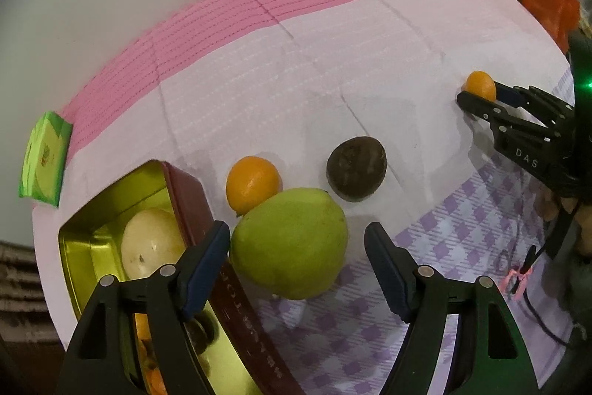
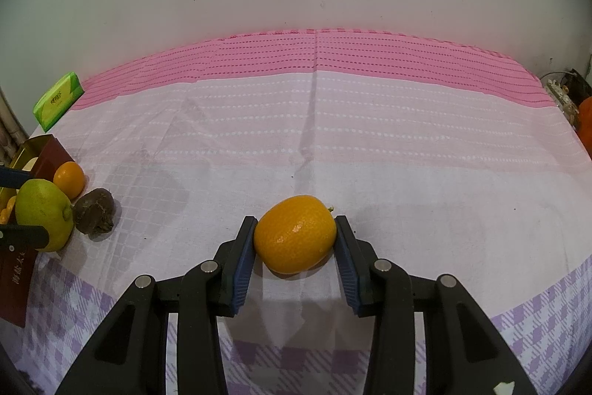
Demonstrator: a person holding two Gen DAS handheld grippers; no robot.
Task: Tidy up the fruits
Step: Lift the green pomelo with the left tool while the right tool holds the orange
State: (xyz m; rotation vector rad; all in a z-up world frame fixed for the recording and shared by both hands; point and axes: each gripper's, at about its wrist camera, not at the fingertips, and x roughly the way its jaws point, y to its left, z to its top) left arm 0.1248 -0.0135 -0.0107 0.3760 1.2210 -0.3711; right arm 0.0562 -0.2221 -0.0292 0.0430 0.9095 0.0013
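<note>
Right gripper (image 2: 295, 241): jaws closed on a small orange citrus (image 2: 295, 234), glossy, pebbled, stem nub at one end, low over the tablecloth (image 2: 407, 143).

Left gripper (image 1: 296, 265): jaws wide, nothing gripped; a smooth green mango (image 1: 290, 243) is straddled between the pads, one pad just beside it.

Beyond are seen a second orange (image 1: 253, 182) touching the mango and a dark wrinkled fruit (image 1: 356, 163) apart. A pale fruit (image 1: 151, 241) is held in the gold-lined tin (image 1: 111, 195).

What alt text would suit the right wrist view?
The right gripper is shut on an orange resting on a tablecloth. Far left lie a mango, another orange, a dark fruit.
</note>
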